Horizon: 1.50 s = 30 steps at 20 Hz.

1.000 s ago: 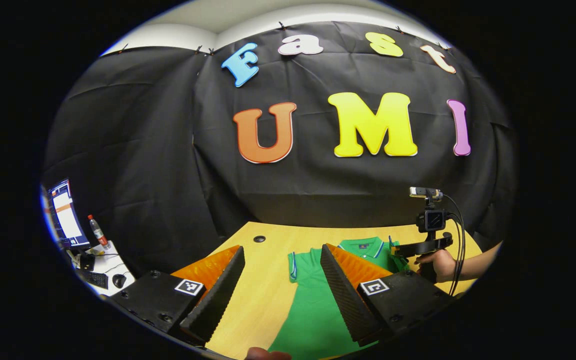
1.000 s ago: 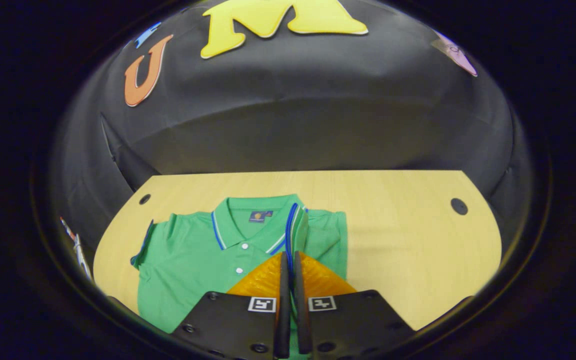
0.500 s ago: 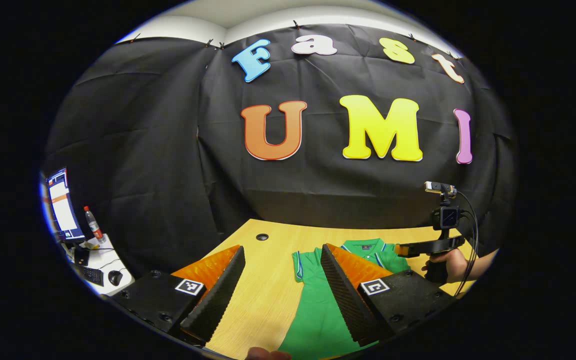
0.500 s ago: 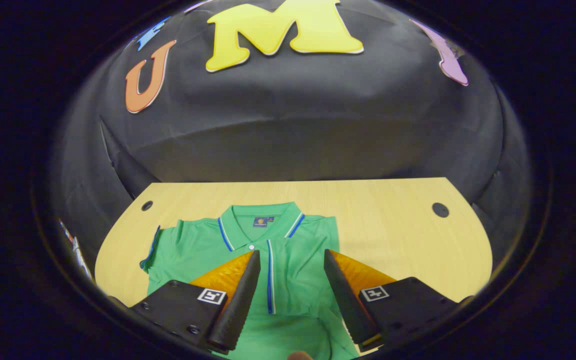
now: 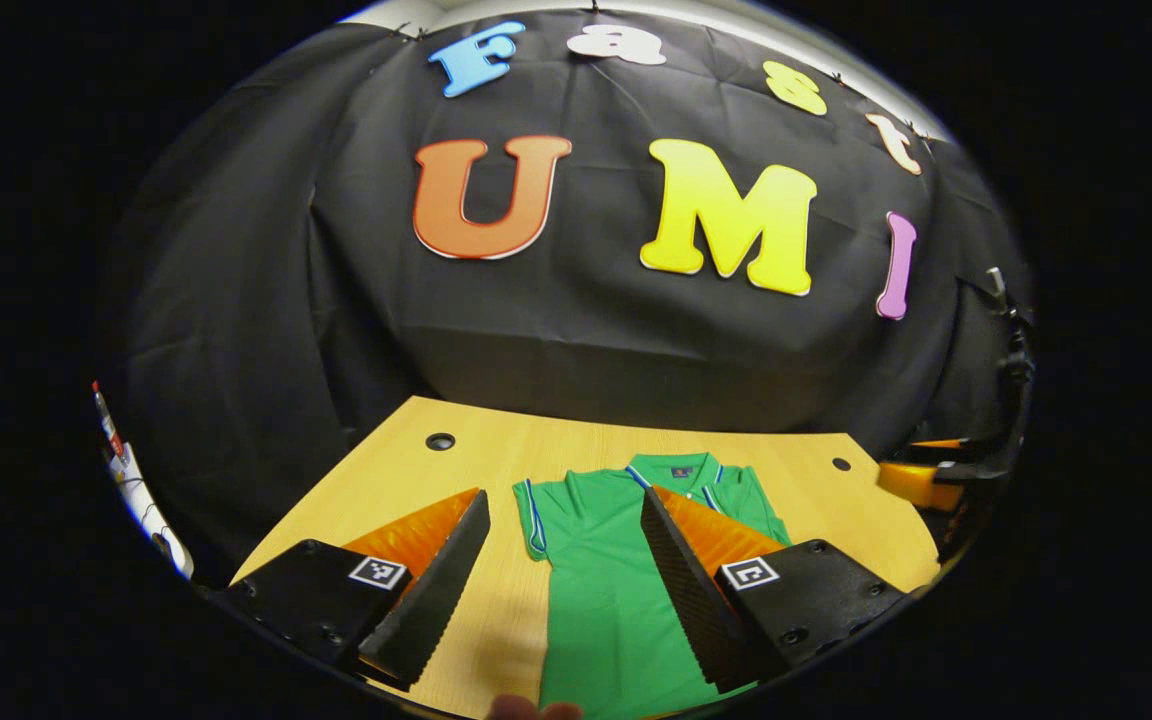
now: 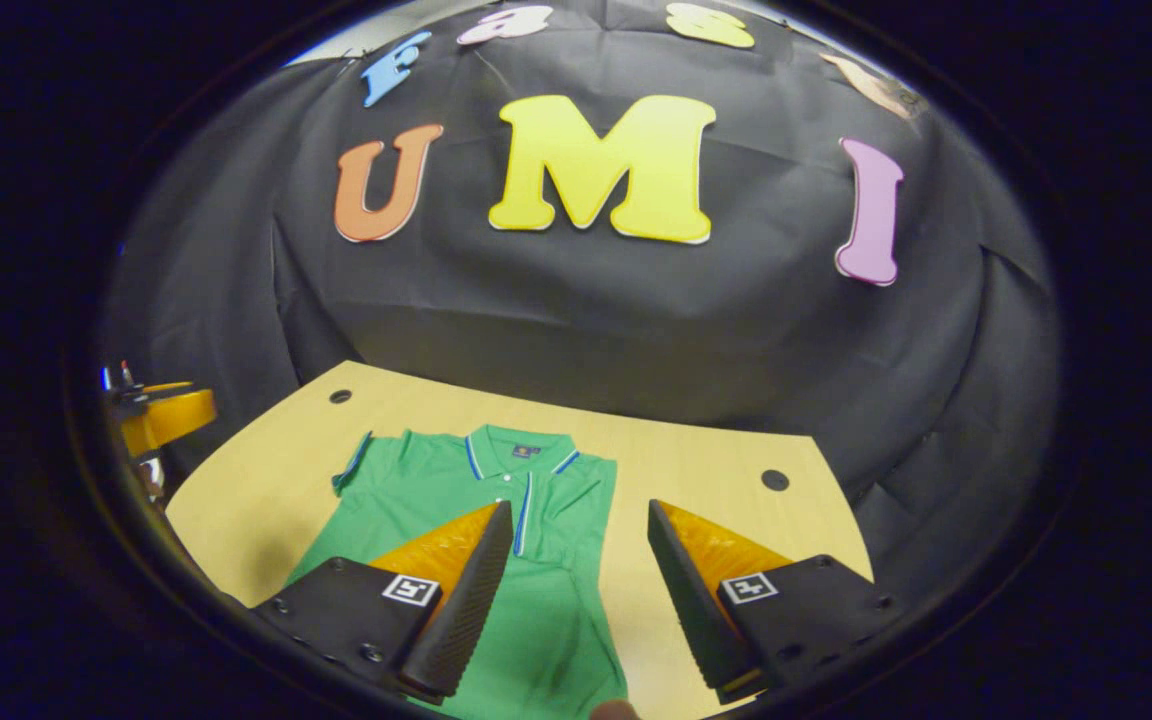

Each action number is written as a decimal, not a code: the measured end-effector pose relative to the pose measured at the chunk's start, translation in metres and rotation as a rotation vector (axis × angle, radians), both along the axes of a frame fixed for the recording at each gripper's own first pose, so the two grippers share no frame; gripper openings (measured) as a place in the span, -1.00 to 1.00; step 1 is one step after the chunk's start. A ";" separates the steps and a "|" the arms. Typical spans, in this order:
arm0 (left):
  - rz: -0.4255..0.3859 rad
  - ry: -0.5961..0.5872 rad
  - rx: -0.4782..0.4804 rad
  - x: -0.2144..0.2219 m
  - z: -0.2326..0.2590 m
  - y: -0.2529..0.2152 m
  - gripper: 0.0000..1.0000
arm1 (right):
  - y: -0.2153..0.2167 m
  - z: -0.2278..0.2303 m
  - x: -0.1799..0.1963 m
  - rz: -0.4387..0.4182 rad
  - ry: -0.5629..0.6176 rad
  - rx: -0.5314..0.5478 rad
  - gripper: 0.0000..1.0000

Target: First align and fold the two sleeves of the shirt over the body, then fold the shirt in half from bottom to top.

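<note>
Both grippers, left [image 5: 564,575] and right [image 6: 576,585], hover spread wide above a green shirt [image 6: 496,540] lying lengthwise on the table [image 6: 696,470], collar toward the wall.

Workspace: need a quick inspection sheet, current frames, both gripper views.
Surface: wooden table, two round cable holes in its top.
Job's things: green polo shirt lies flat, collar toward the wall. One sleeve is folded over the body, its striped cuff near the placket; the other sleeve lies out to the side. Bottom fold not yet done.
Clutter: nothing seen on the table.
Grippers: left gripper jaws open, holding nothing. Right gripper jaws open, holding nothing.
Cables: nothing seen clearly.
Surroundings: black cloth wall behind the table.
</note>
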<state>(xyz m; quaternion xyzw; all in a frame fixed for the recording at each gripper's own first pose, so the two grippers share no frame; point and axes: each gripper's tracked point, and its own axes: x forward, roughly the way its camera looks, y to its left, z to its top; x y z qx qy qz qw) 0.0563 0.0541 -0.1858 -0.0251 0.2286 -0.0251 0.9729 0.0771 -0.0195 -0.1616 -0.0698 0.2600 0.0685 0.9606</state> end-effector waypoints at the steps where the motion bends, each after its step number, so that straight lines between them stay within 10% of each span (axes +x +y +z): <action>1: -0.010 0.013 0.011 0.010 -0.009 0.001 0.96 | -0.005 0.004 -0.012 -0.006 0.002 -0.003 0.69; 21: 0.016 0.273 0.185 0.126 -0.217 0.031 0.89 | -0.034 -0.043 -0.068 -0.089 0.159 0.111 0.80; 30: 0.029 0.308 0.139 0.121 -0.233 0.040 0.43 | -0.036 -0.051 -0.065 -0.089 0.181 0.129 0.80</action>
